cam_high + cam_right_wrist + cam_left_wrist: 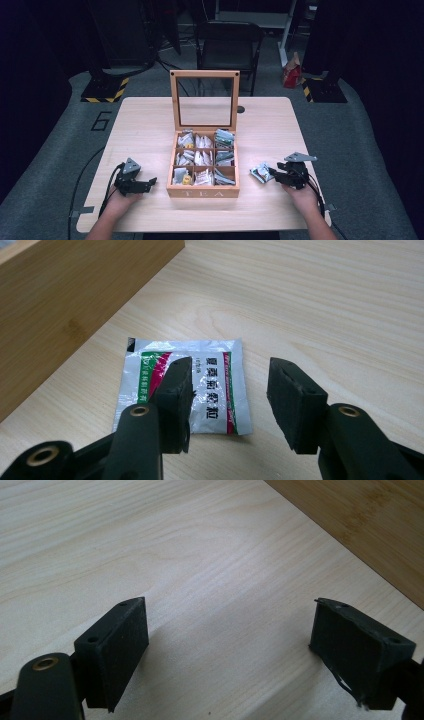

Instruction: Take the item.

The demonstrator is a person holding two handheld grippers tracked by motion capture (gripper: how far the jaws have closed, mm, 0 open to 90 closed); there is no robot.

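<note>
Pale wood of the table (pixel 145 125) lies bare under the left gripper (pixel 148 183), whose jaws stand wide apart and hold nothing. At centre sits the wooden tea box (pixel 202 191), lid raised. At its three o'clock lies the sachet (pixel 192 385): flat, silvery, with green and red stripes and printed characters. The right gripper (pixel 230 400) is half open over it, one pad above the foil, gripping nothing.
</note>
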